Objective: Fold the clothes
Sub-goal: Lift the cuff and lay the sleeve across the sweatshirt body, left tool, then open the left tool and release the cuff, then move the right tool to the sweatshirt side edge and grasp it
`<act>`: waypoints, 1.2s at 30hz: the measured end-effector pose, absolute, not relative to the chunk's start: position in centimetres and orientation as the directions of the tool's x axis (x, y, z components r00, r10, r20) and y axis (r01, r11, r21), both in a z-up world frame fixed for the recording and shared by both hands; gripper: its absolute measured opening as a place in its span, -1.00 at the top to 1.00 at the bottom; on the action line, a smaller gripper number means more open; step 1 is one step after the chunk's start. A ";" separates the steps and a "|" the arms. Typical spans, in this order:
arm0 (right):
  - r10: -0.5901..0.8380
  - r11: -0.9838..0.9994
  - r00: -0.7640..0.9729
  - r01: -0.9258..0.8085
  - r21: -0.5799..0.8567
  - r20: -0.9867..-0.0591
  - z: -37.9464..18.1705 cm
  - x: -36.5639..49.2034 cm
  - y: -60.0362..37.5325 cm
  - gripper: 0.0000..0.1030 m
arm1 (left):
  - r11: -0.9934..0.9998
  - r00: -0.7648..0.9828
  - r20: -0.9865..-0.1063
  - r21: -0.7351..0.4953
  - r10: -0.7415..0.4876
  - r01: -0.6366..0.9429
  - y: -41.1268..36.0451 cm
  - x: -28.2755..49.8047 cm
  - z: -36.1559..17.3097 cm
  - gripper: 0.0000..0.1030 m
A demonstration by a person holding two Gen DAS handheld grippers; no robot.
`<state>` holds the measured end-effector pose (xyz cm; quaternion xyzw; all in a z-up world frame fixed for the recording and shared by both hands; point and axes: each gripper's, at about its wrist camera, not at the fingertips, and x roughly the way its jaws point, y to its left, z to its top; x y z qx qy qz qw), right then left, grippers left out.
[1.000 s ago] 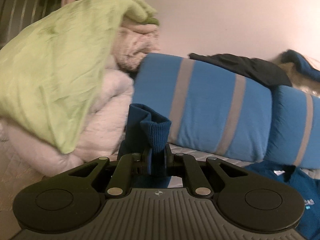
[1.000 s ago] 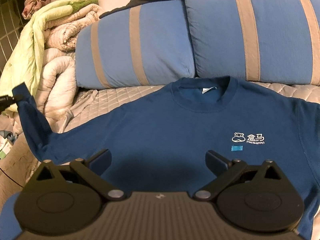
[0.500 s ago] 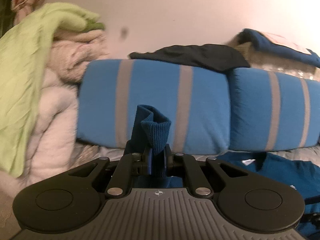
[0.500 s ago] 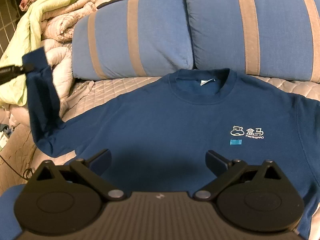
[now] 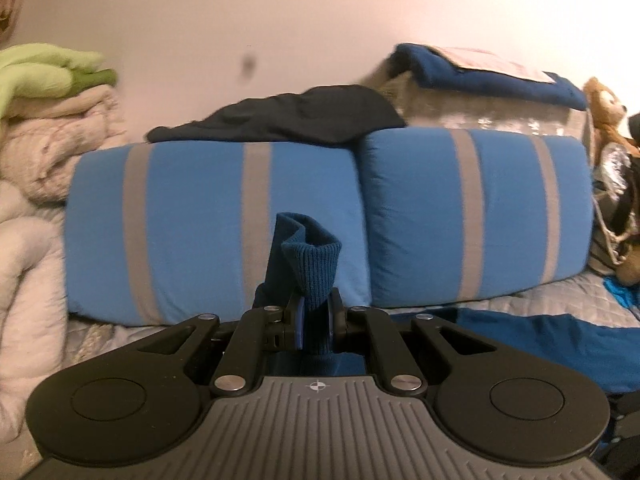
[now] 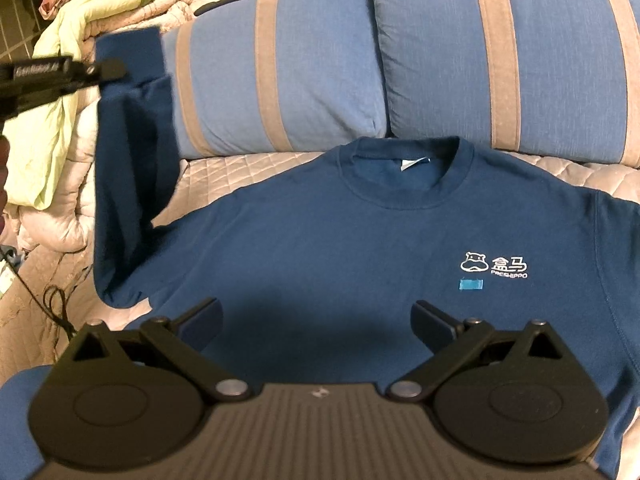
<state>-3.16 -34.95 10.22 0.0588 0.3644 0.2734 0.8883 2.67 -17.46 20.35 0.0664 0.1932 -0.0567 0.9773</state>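
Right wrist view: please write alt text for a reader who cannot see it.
A dark blue sweatshirt lies flat on a quilted bed, below the open right gripper. At the left, the left gripper holds its sleeve cuff lifted up before two striped pillows.

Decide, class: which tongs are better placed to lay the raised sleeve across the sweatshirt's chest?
Left. The left tongs already clamp the sleeve cuff aloft; the right tongs gape empty over the sweatshirt.

Sweatshirt [image 6: 360,248]: hem hidden behind the right gripper [image 6: 316,320] body; right sleeve cut off at the picture's right edge. Raised sleeve [image 6: 132,152]: motion-blurred, cuff [image 5: 316,268] partly hidden between the left gripper [image 5: 314,320] jaws. Plush toy [image 5: 608,160]: cut off at the right edge. Dark garment [image 5: 288,120] on the pillows [image 5: 224,232]: blurred, kind unclear.
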 end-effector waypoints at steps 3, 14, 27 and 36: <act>0.528 0.843 0.583 -0.446 0.300 -0.617 10.2 -3.1 -34.9 -1.00 | 0.974 0.900 -0.414 0.115 -0.132 0.196 -19.3 3.2 19.9 0.75; 0.536 0.839 0.591 -0.455 0.299 -0.603 10.4 -3.3 -35.1 -1.00 | 0.964 0.861 -0.480 0.108 -0.165 0.245 -18.5 2.6 19.5 -0.29; 0.575 0.809 0.574 -0.506 0.299 -0.583 10.9 -3.6 -34.7 -1.00 | 0.987 0.842 -0.539 0.132 -0.008 0.093 -9.9 -2.6 17.0 -0.36; 0.602 0.653 0.538 -0.757 -0.024 -0.590 12.4 -5.7 -30.9 -0.98 | 0.993 0.823 -0.568 0.077 -0.031 0.090 -6.9 -5.2 14.9 -0.36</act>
